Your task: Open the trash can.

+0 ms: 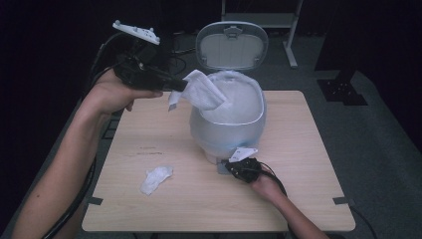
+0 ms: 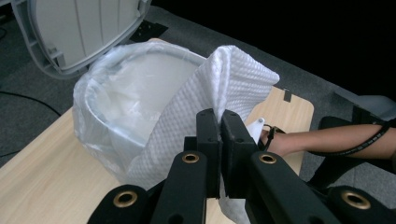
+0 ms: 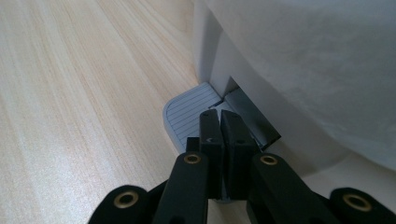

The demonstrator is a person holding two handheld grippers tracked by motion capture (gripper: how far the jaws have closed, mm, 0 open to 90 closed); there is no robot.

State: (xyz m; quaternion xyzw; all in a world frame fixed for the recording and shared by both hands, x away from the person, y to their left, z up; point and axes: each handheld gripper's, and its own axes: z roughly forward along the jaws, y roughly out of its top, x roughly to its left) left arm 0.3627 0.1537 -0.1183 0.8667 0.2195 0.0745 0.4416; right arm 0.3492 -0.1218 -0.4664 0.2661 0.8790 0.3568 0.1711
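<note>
1. High view: a pedal bin [image 1: 226, 130] with a clear liner stands at the middle of the table [image 1: 308, 199], nearer its far edge, with its lid [image 1: 232, 46] tipped up and back. The left gripper [image 1: 180, 85] is clenched on a white paper towel [image 1: 201, 90], which hangs over the bin's left rim, partly above the opening and partly outside it. A second crumpled tissue [image 1: 156, 179] lies on the table toward the near-left corner. To do this step well, I would carry the towel further over the middle of the opening before letting go, since a release here could leave it draped on the rim or sliding down the outside.

2. Left gripper view: the left gripper [image 2: 218, 116] has its jaws pinched on a fold of the paper towel [image 2: 224, 79], and the liner [image 2: 112, 100] gapes just behind it. The loose lower flap hangs outside the rim; lifting a little and tipping the jaws downward should let that flap clear the edge and drop in.

3. Right gripper view: the right gripper [image 3: 219, 116] has its jaws closed together with nothing between them, tips resting on the ribbed pedal [image 3: 189, 114] at the bin's base [image 3: 243, 60]. Steady downward pressure there is what holds the lid up; I judge it should not ease off until the towel is inside, and the tips sit near the pedal's inner end, so a slip is possible.
</note>
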